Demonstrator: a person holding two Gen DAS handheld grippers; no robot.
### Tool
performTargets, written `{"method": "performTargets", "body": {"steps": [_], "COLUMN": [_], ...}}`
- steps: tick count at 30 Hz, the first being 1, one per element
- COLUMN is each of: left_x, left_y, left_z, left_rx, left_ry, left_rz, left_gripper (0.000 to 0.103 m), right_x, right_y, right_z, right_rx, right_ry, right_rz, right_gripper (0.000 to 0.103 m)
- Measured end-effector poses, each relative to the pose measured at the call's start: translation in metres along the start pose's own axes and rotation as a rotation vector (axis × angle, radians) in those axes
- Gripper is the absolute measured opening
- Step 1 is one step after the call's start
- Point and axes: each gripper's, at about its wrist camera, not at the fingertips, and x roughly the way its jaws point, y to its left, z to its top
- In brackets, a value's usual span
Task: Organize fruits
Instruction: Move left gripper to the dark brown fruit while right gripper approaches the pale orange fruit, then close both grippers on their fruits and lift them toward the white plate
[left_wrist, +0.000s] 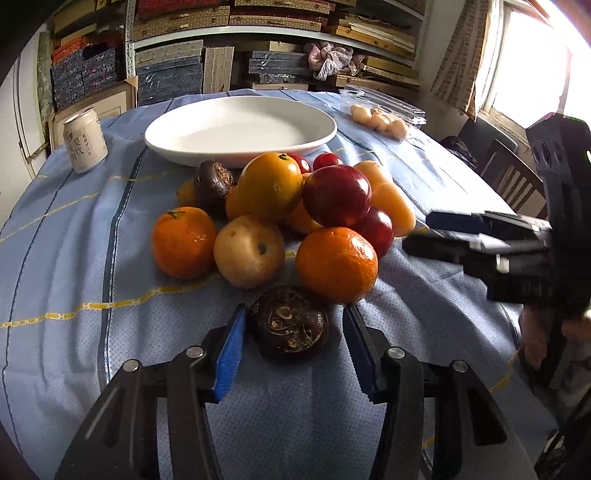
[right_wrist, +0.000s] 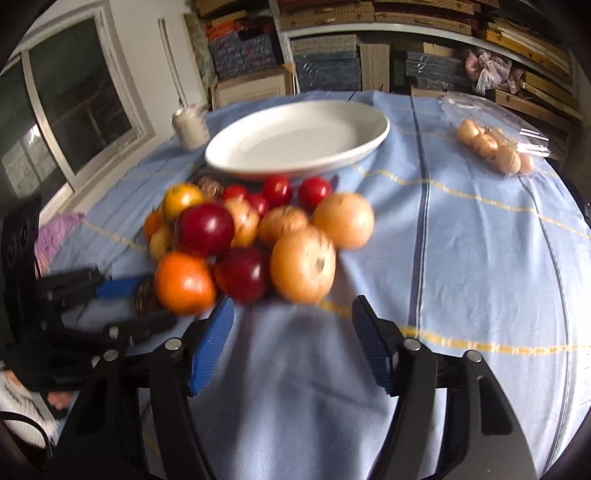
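Observation:
A pile of fruit (left_wrist: 280, 206) lies on the blue cloth in front of an empty white plate (left_wrist: 240, 127). My left gripper (left_wrist: 293, 325) is open, its blue pads on either side of a dark brown round fruit (left_wrist: 290, 326) at the near edge of the pile, the left pad touching or nearly touching it. My right gripper (right_wrist: 291, 314) is open and empty, just short of a yellow fruit (right_wrist: 303, 264) and a dark red one (right_wrist: 242, 275). The right gripper also shows at the right of the left wrist view (left_wrist: 428, 232). The right wrist view is blurred.
A white drink can (left_wrist: 85, 140) stands left of the plate. A clear plastic box of small pale fruits (left_wrist: 380, 118) lies at the back right. A dark chair (left_wrist: 513, 177) stands beyond the table's right edge. Shelves of stacked boxes fill the back wall.

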Motion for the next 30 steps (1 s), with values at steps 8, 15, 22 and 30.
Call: {"method": "performTargets", "body": {"steps": [8,15,22,30], "left_x": [-0.001,-0.001,-0.008,-0.029], "left_y": [0.000,0.001,-0.002,0.006], "left_z": [-0.001,-0.003,-0.005,-0.003], "left_rx": [-0.003,-0.011,-0.001,-0.041], "left_ry": [0.000,-0.002,-0.037,-0.114], "left_rz": [-0.005,-0.013,-0.009,-0.011], "left_gripper": [0.042,0.042,0.042,0.042], "right_x": [0.028,0.027,0.013,-0.008], "right_y": [-0.038,-0.044,-0.044,-0.033], "right_z": [0.014,0.015,0.003,-0.001], "right_rx": [0.250,0.247,0.192,0.127], "right_ry": [0.050,0.032,0.015,-0.060], "right_rz": [0.245,0.274,0.206,0.141], "right_gripper": [0.067,0.059,0.043,0.043]}}
